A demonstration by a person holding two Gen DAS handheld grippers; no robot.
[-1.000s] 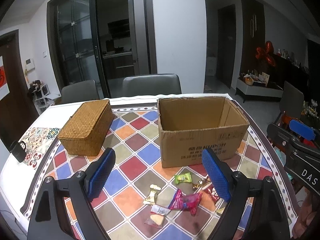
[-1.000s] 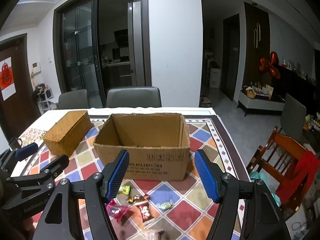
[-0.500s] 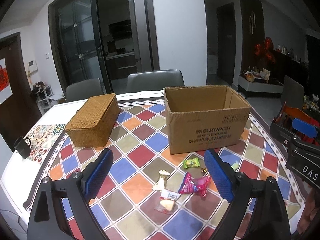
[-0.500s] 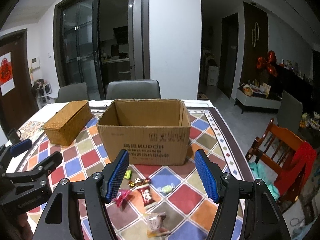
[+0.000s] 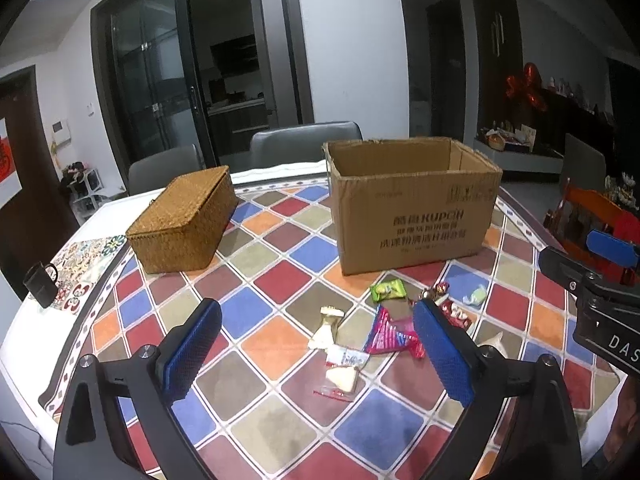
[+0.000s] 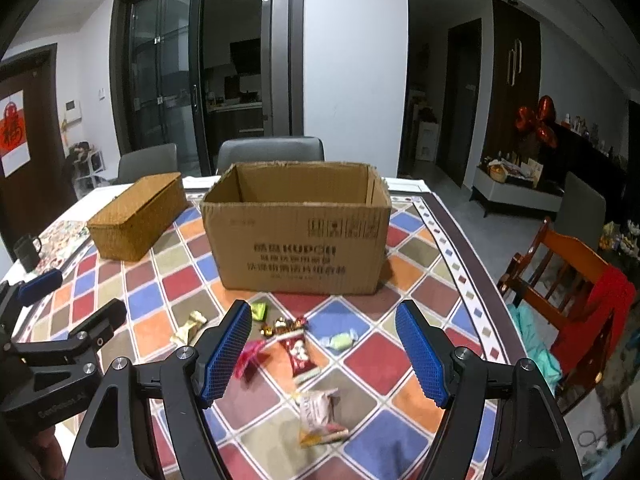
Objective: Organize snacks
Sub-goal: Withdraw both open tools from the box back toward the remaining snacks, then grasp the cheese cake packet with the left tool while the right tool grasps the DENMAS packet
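Several wrapped snacks lie loose in front of an open cardboard box (image 5: pixel 412 216) (image 6: pixel 296 240). Among them are a green packet (image 5: pixel 387 290), a pink packet (image 5: pixel 390 334), a gold candy (image 5: pixel 328 326) and a clear packet (image 5: pixel 344 368). The right wrist view shows a red packet (image 6: pixel 298 354), a pale green candy (image 6: pixel 340 340) and a pale wrapper (image 6: pixel 320 408). My left gripper (image 5: pixel 316 308) hovers over the gold candy and pink packet, jaws opening, gripping nothing. My right gripper (image 6: pixel 323 308) hangs above the red packet, jaws opening, also gripping nothing.
A closed wicker box (image 5: pixel 184 224) (image 6: pixel 136 216) sits left of the cardboard box on the chequered tablecloth (image 5: pixel 280 280). A black mug (image 5: pixel 40 286) stands at the table's left edge. Grey chairs (image 5: pixel 306 140) are behind; a wooden chair with red cloth (image 6: pixel 580 276) is at the right.
Both grippers have sunk toward the table and the snacks. The box's inside now shows less. Both pairs of jaws stand a little wider.
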